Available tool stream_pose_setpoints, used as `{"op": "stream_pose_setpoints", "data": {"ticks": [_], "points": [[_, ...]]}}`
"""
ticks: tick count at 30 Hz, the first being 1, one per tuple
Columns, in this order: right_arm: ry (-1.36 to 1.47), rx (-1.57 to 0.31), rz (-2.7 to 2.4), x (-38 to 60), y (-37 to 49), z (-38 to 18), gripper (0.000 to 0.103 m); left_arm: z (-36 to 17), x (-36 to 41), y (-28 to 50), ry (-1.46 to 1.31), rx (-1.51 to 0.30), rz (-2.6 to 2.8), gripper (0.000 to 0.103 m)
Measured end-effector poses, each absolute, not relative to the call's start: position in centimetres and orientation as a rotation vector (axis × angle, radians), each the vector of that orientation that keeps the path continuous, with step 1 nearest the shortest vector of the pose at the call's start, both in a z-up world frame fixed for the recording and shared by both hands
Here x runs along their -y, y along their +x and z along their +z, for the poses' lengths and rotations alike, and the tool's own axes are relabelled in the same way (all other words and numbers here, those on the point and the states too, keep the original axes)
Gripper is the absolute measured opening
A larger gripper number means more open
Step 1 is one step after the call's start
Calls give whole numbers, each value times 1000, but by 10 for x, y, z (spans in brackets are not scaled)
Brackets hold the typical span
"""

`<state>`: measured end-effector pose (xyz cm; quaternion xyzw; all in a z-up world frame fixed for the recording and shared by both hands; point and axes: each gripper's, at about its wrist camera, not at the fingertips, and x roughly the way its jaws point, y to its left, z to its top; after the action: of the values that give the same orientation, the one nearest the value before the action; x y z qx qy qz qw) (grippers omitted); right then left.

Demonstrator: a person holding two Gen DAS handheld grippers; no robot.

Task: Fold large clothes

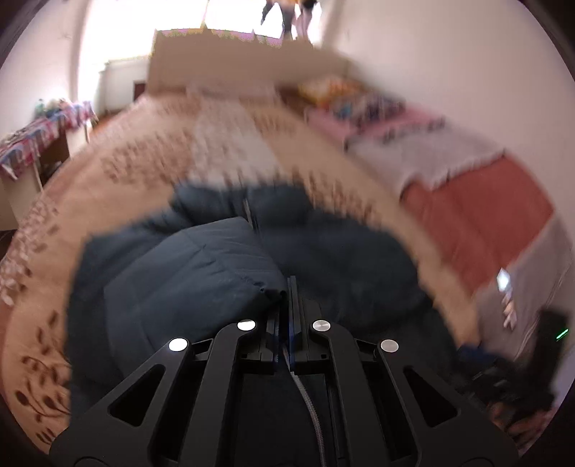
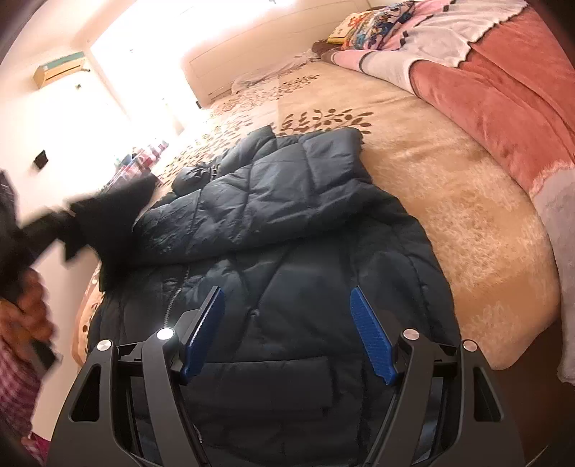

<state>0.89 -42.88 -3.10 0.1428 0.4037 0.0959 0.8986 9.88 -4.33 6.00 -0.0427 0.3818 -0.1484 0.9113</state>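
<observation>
My left gripper (image 1: 288, 287) has its fingers pressed together, and a fold of the dark navy puffer jacket (image 2: 287, 222) is pinched right at the tips — that's the sleeve (image 1: 201, 266), bunched up and lifted just left of the fingers. The left wrist view is smeared with blur, so detail past the sleeve is soft.

My right gripper (image 2: 287, 330) stands wide, blue pads (image 2: 372, 337) well apart, nothing between them, hovering over the lower front of the jacket with its zipper (image 2: 176, 287) running just left of the left finger. The jacket lies spread on the beige leaf-patterned bedspread (image 2: 449, 186), its upper part folded over across the body.

At the left edge of the right wrist view, a blurred dark shape, my left gripper, is held by a hand (image 2: 32, 309) over the jacket's side.

Further out: a red blanket (image 2: 503, 93) along the right side of the bed, a white-and-pink quilt (image 2: 413, 50) beyond it, colourful pillows (image 2: 373, 21) near the headboard (image 1: 230, 68), and a table with a patterned cloth (image 1: 39, 140) off left.
</observation>
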Motion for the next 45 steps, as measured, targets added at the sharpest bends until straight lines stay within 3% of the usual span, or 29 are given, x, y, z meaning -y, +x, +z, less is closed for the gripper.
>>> {"op": "stream_pose_setpoints", "data": {"ticks": [6,8,10,13,16,24,30,36,45], "points": [[325,-865,210,434,4,-44,71,7,64,109,-30,-956,-298,7],[317,-874,217,433,0,-49,71,-2,71,106,-24,-993,-294,18],[321,-894,230,431,-2,-54,71,-8,77,102,-25,-1030,-299,42],[317,-912,239,429,-4,-58,72,-5,81,95,-26,-1059,-293,60],[309,-903,241,425,-9,-58,82,-2,80,85,-43,-1086,-310,62],[236,-919,330,395,-29,-58,85,21,54,39,-78,-1066,-323,62],[106,-902,425,363,-42,-48,85,42,-9,11,-206,-966,-283,62],[-35,-861,428,337,-38,-37,85,36,-77,46,-514,-918,-152,65],[-57,-854,435,327,-32,-32,85,-3,-59,111,-478,-1007,-95,63]]}}
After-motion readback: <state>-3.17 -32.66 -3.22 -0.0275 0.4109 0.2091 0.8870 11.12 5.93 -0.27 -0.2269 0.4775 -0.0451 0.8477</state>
